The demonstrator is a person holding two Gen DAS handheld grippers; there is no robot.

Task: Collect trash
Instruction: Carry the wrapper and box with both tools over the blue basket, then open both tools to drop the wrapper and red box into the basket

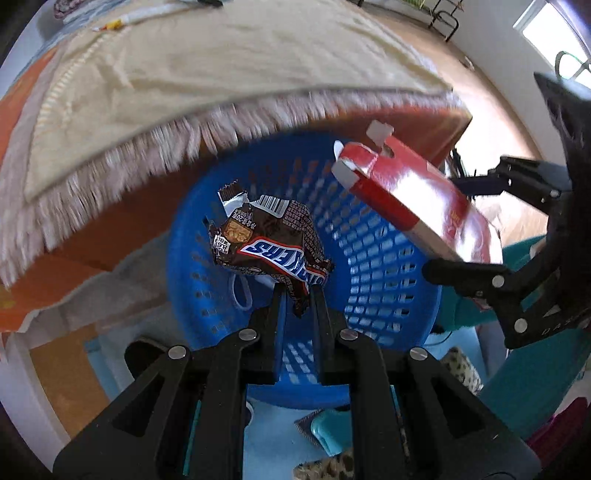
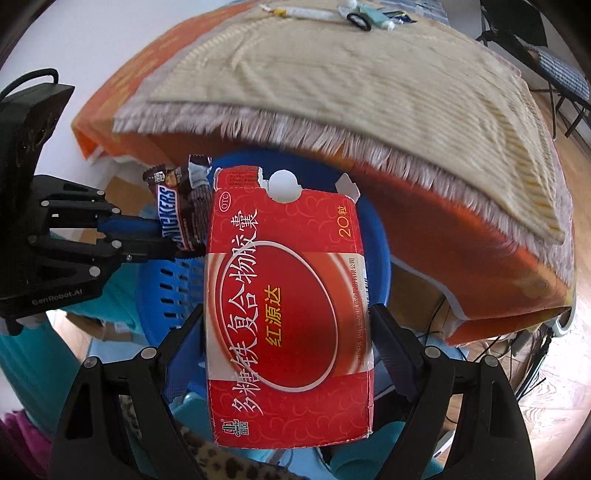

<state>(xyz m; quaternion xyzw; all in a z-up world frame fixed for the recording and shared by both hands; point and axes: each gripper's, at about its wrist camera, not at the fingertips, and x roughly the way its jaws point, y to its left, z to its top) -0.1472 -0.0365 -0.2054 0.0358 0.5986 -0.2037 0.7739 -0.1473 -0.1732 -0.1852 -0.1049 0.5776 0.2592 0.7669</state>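
My left gripper [image 1: 298, 291] is shut on a brown Snickers wrapper [image 1: 269, 242] and holds it over the open blue plastic basket [image 1: 376, 266]. My right gripper [image 2: 286, 314] is shut on a flattened red medicine box [image 2: 288, 302], also held above the basket [image 2: 166, 280]. In the left wrist view the red box [image 1: 413, 199] and the right gripper [image 1: 476, 280] hang over the basket's right rim. In the right wrist view the wrapper [image 2: 181, 210] and the left gripper [image 2: 173, 247] are at the left, next to the box.
A table with a beige fringed cloth [image 1: 221, 74] over an orange cover [image 2: 480, 266] stands just behind the basket. Small items [image 2: 362, 16] lie at its far edge. Teal stools [image 1: 535, 350] and leopard-print fabric [image 1: 461, 369] lie below. Cables [image 2: 532, 354] run on the wooden floor.
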